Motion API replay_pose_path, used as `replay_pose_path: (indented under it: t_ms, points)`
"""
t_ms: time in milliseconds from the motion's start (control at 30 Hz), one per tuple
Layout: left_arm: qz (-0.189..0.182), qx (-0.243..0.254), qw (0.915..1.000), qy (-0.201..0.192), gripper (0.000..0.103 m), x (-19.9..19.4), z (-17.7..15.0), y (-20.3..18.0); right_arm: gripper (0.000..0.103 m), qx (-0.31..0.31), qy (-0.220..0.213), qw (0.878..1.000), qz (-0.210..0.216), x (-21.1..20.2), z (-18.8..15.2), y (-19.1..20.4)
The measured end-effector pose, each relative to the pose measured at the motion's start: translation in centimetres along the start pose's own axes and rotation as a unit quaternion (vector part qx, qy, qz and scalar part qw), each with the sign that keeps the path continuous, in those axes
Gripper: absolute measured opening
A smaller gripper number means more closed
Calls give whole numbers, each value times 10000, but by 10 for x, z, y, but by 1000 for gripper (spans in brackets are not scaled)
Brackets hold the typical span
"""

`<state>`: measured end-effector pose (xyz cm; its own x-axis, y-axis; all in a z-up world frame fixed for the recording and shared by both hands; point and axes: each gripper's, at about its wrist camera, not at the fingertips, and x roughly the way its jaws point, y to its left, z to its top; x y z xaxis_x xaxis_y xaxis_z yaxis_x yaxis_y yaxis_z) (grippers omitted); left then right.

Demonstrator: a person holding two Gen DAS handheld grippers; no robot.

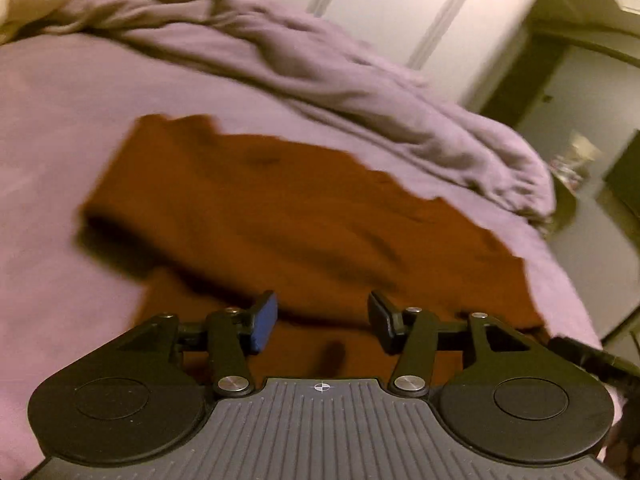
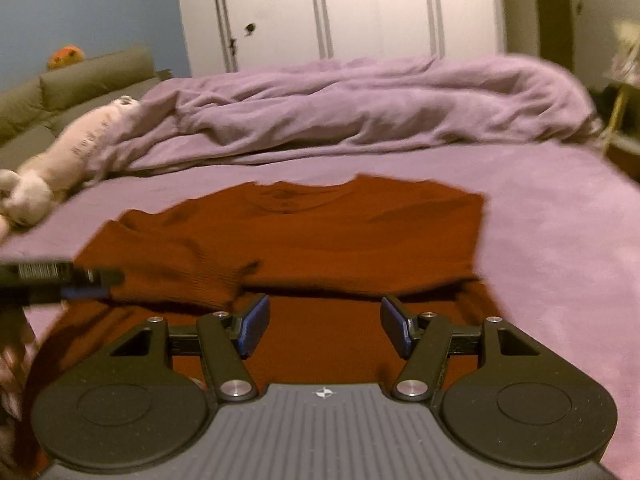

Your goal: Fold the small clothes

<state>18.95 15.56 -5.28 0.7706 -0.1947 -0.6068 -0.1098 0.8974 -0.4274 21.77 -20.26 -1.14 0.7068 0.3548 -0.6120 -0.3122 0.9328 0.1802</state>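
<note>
A rust-brown sweater (image 2: 320,236) is seen spread flat on a bed covered by a lilac sheet (image 2: 560,220), with a sleeve (image 2: 192,276) folded across its body toward the 9 o'clock side in the right wrist view. The right gripper (image 2: 324,326) is held over the sweater's near hem at 6 o'clock; its blue-padded jaws are parted fairly wide and nothing is clamped between them. The left gripper (image 1: 322,326) is likewise seen above the hem in its own tilted, blurred view, its jaws spread apart with only cloth lying beneath them, nothing pinched. In the right wrist view the left gripper's tip (image 2: 92,280) enters at 9 o'clock, just beside the folded sleeve's cuff. A crumpled lilac duvet (image 2: 380,108) is heaped beyond the sweater at 12 o'clock. A pale plush toy (image 2: 68,148) lies at 10 o'clock, and white wardrobe doors (image 2: 340,8) stand behind the bed.
</note>
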Motion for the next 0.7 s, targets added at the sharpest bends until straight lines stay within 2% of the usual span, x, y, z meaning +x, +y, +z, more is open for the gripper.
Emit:
replay_pose_path:
  t_ms: [100, 167, 233, 300, 467, 567, 633, 700]
  points:
    - [357, 61, 9993, 99, 58, -5, -5, 12, 61, 447, 274, 9969, 595, 27, 11, 6]
    - [477, 166, 9987, 23, 58, -7, -11, 18, 58, 628, 464, 9935, 824, 46, 14, 14]
    - [496, 271, 9984, -77, 66, -10, -17, 16, 53, 738, 651, 9901, 1001, 66, 16, 23]
    - [523, 315, 9980, -145, 67, -9, -20, 14, 51, 820, 800, 9880, 1033, 82, 16, 33]
    - [553, 500, 9970, -198, 69, -10, -27, 10, 32, 766, 987, 9882, 891, 104, 14, 45]
    - [544, 508, 9971, -166, 70, -8, -24, 10, 13, 680, 1017, 9880, 938, 106, 14, 49]
    - [487, 426, 9978, -164, 70, -10, -22, 12, 11, 728, 1037, 9870, 985, 107, 15, 49]
    - [451, 349, 9983, -135, 70, -9, -21, 14, 16, 786, 1033, 9865, 1001, 107, 16, 47]
